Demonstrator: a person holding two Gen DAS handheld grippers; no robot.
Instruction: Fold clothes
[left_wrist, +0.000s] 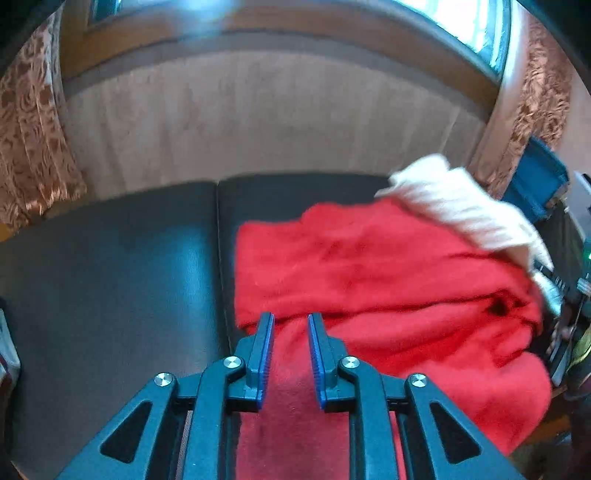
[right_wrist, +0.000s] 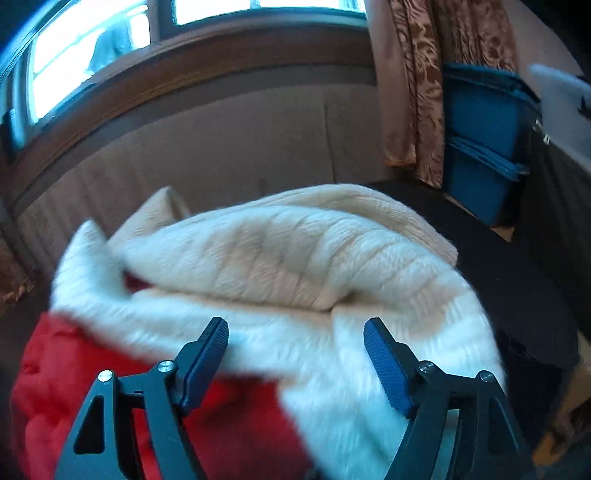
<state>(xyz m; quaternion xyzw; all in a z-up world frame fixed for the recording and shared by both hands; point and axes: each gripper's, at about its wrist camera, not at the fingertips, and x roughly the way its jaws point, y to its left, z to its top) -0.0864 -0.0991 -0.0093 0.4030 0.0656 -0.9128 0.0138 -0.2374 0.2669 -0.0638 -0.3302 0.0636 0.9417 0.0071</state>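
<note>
A red fleecy garment (left_wrist: 369, 277) lies crumpled on the right half of a black padded surface (left_wrist: 110, 277). A cream knitted sweater (left_wrist: 461, 210) rests on its far right corner. My left gripper (left_wrist: 291, 317) hovers at the red garment's near left edge. Its jaws stand slightly apart with a strip of red cloth showing in the gap, and the pads do not press on it. In the right wrist view the cream sweater (right_wrist: 277, 258) lies bunched over the red garment (right_wrist: 74, 387). My right gripper (right_wrist: 295, 325) stands wide open just above the cream knit, holding nothing.
The black surface (right_wrist: 517, 288) runs on to the right of the clothes. Stacked blue bins (right_wrist: 484, 147) stand at the far right beside a patterned brown curtain (right_wrist: 421, 92). A beige wall under a window closes the far side. Another curtain (left_wrist: 29, 147) hangs at the left.
</note>
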